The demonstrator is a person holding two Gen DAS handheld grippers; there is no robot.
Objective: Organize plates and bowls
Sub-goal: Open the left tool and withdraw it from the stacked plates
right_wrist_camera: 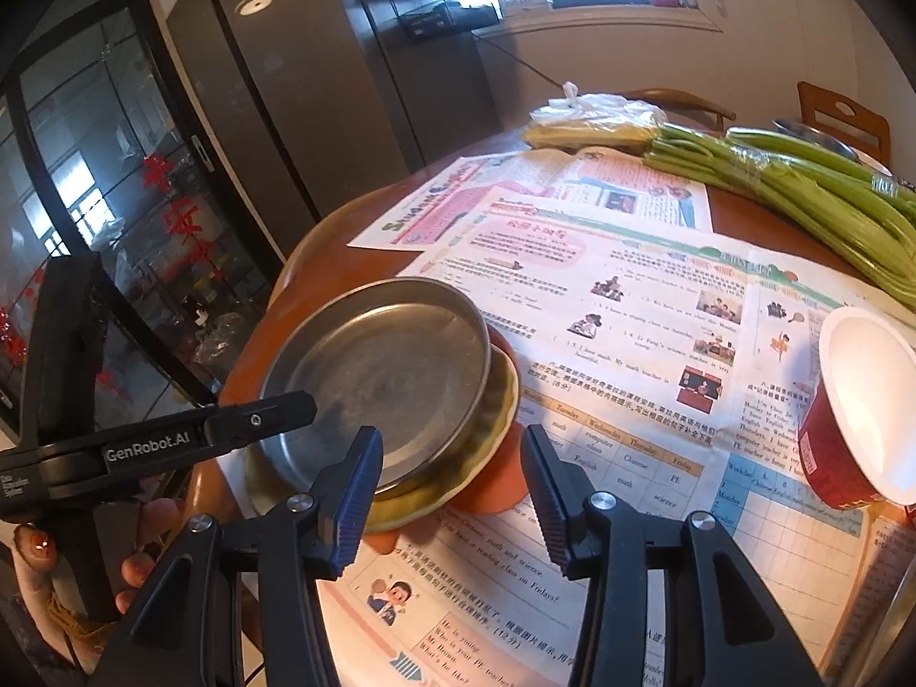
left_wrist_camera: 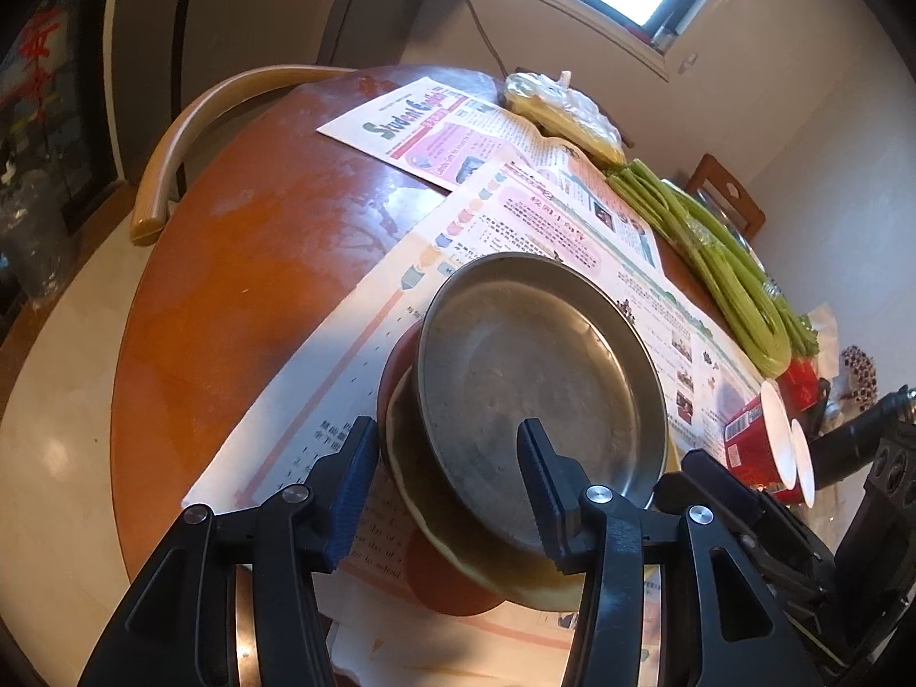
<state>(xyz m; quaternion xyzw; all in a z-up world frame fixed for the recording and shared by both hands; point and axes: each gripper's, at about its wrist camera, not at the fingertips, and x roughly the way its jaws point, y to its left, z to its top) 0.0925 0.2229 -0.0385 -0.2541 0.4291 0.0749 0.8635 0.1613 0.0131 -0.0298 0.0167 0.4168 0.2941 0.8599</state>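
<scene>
Stacking looks well along: the steel plate [left_wrist_camera: 538,378] already sits atop the yellow plate [left_wrist_camera: 418,492] just ahead of the released left gripper [left_wrist_camera: 446,492], while red bowls [right_wrist_camera: 853,418] remain right of the empty, unclenched right gripper [right_wrist_camera: 452,492].

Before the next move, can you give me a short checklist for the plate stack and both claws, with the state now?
1. Metal plate sits on the yellow plate: ok, but off-centre.
2. Left claw free of the stack: ok, open around the near rims, pads not pressing.
3. Right claw empty: ok.
4. Stack level: not ok, the metal plate tilts.
5. Red cup apart from the stack: ok.
</scene>
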